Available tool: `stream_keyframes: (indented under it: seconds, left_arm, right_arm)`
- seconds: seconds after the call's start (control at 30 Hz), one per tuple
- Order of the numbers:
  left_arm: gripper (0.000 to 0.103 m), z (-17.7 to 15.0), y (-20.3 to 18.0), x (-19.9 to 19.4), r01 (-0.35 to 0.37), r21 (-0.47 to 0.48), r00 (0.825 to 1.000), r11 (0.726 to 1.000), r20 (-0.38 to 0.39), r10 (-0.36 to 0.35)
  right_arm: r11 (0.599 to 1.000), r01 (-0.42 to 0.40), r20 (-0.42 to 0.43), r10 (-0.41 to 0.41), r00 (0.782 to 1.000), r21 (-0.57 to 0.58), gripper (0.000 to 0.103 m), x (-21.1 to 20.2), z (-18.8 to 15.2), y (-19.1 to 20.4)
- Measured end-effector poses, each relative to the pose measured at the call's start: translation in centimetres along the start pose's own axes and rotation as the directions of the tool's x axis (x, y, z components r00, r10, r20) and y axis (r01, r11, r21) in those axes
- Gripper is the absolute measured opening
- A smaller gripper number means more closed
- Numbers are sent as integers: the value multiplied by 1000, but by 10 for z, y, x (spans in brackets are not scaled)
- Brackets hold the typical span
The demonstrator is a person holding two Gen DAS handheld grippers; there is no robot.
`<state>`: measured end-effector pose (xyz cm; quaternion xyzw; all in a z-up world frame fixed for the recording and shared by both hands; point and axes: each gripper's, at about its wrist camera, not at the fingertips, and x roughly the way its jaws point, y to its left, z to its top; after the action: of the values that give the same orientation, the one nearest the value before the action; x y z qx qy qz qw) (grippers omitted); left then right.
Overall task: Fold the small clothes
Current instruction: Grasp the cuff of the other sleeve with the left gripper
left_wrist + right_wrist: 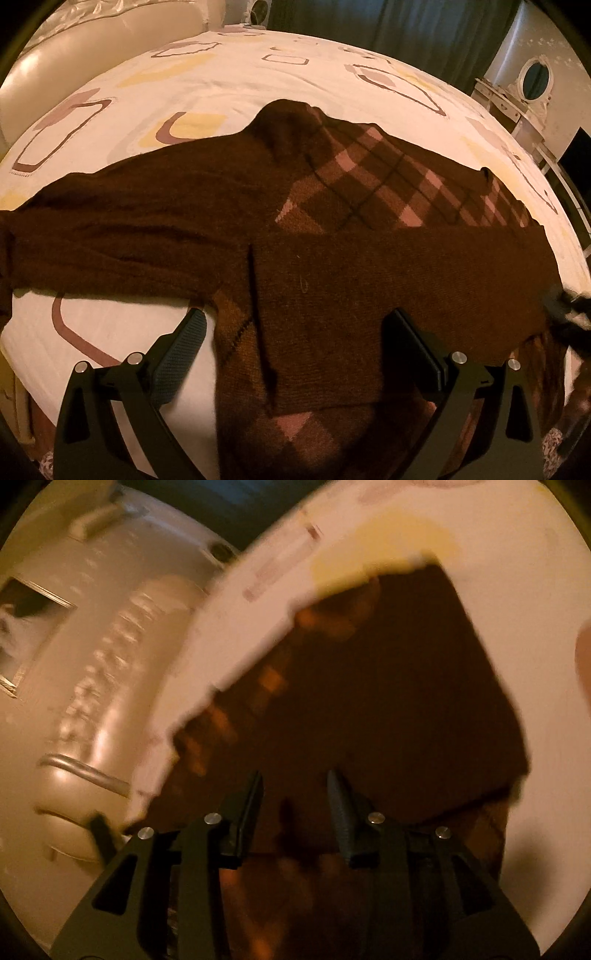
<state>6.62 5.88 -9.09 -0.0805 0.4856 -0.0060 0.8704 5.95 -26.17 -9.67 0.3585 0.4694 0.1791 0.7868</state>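
Note:
A dark brown sweater (332, 258) with pink and orange argyle checks lies spread on the bed. One plain brown sleeve is folded across its body towards the right, and the other sleeve stretches out to the left. My left gripper (297, 325) hovers over the sweater's near part, its jaws wide open and empty. The right wrist view is blurred. It shows the sweater (369, 686) as a dark mass on the pale sheet. My right gripper (295, 786) stands just above it, with a clear gap between its fingers and no cloth pinched.
The bed sheet (236, 85) is white with yellow and mauve shapes. A cream padded headboard (92, 40) stands at the back left, with a dark curtain (388, 22) behind. A white dressing table with an oval mirror (533, 79) is on the right. The bed's edge (207, 642) borders cream furniture (92, 701).

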Motion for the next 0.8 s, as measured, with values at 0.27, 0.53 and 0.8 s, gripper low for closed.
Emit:
stream_keyframes:
  seconds: [0.27,0.53,0.8]
  left_arm:
    - [98,-1,28,-22,105,-100,994,989,-1,-105]
    - [98,-22,138,-88,101,-261,991,960,112,-74]
    - [98,-68,274,-99,89,-613,993,785,117,-22]
  right_arm:
    - [1000,6,2,-6,1000,9,35,-4,-5,0]
    - [1000,10,17,-10,1000,23,40,3,-6,3]
    - [1000,31,28,-31,999,1,49,5,-8,12]
